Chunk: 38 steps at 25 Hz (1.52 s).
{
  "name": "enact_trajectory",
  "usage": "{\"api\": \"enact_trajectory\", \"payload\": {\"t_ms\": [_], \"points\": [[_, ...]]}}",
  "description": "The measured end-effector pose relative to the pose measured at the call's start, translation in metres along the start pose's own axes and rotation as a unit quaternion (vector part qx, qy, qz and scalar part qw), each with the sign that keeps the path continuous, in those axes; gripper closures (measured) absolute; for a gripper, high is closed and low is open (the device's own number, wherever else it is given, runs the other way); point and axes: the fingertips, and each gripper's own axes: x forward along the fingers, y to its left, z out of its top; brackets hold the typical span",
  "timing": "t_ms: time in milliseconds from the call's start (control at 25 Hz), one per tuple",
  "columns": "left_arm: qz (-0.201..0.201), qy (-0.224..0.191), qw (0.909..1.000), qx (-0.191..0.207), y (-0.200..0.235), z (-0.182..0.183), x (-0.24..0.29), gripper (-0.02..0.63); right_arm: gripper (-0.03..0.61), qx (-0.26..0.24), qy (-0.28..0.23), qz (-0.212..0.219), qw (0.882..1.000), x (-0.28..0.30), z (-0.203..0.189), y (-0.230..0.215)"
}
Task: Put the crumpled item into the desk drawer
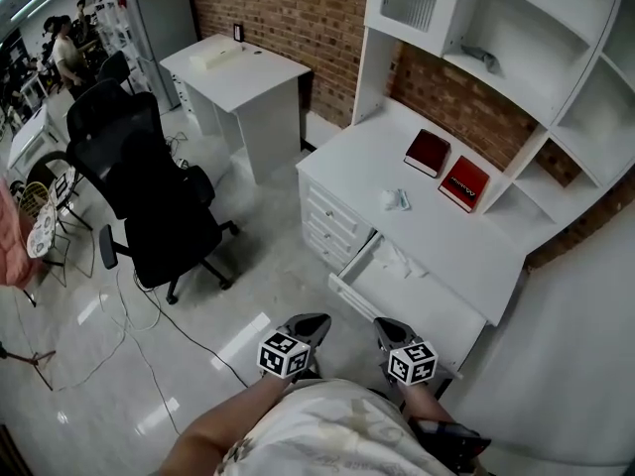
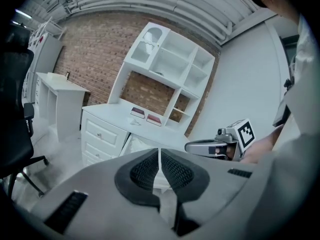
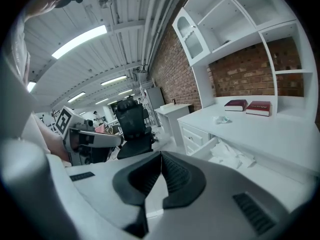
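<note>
**Both claws closed and empty**

Left gripper and right gripper: jaws pressed together, nothing between, side by side, clear of the open drawer front. Crumpled item mid-surface on the desk, near two red books by the back edge. More crumpled white paper inside the drawer, under the desk's front edge.

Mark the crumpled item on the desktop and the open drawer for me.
crumpled item (image 1: 395,199): head view, its middle.
open drawer (image 1: 427,303): head view, bare bottom panel.
</note>
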Motion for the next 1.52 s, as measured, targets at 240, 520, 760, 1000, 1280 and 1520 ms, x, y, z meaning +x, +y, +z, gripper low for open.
{"api": "enact_trajectory", "payload": {"t_ms": [240, 520, 760, 1000, 1280, 1520], "points": [[-0.017, 0.007, 0.9998, 0.005, 0.025, 0.005, -0.012, 0.580, 0.555, 0.001, -0.004, -0.022, 1.000, 0.023, 0.009, 0.008], [-0.019, 0.008, 0.9997, 0.008, 0.051, 0.006, -0.025, 0.580, 0.555, 0.010, -0.005, -0.036, 0.999, 0.047, 0.015, 0.016], [-0.024, 0.002, 0.9997, 0.008, 0.061, 0.014, -0.024, 0.580, 0.555, -0.003, 0.000, -0.037, 0.999, 0.057, 0.027, 0.019], [-0.018, 0.004, 0.9998, -0.001, 0.073, 0.014, -0.024, 0.580, 0.555, 0.004, 0.006, -0.044, 0.999, 0.065, 0.029, 0.013], [-0.007, 0.005, 1.0000, -0.003, 0.090, 0.023, -0.019, 0.580, 0.555, 0.011, 0.006, -0.033, 0.999, 0.086, 0.037, 0.006], [0.008, 0.010, 0.9999, -0.004, 0.108, 0.031, -0.007, 0.580, 0.555, 0.012, 0.001, -0.024, 1.000, 0.111, 0.050, -0.008]]}}
